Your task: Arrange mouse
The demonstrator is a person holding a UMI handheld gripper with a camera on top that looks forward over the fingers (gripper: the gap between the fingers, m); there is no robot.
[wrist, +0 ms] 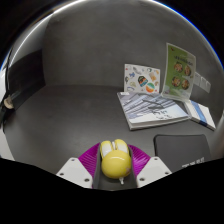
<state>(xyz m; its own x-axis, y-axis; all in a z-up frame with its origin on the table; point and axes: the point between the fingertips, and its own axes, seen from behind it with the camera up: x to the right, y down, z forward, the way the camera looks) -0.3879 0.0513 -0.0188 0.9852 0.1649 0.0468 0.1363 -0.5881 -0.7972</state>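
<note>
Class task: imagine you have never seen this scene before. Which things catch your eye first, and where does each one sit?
The eye lands first on the glossy yellow computer mouse, pressed between the gripper and its magenta pads. Beyond the fingers, on the dark grey tabletop, lies a stack of white printed papers. Behind the stack stand two colourful illustrated leaflets, propped upright.

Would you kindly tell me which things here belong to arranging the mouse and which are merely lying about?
Belongs to the job:
- small yellow rounded mouse, between the fingers
- gripper, its pink pads closed against the mouse

Lying about:
- stack of printed papers
- upright illustrated leaflets
- dark flat mat
- grey table
</note>
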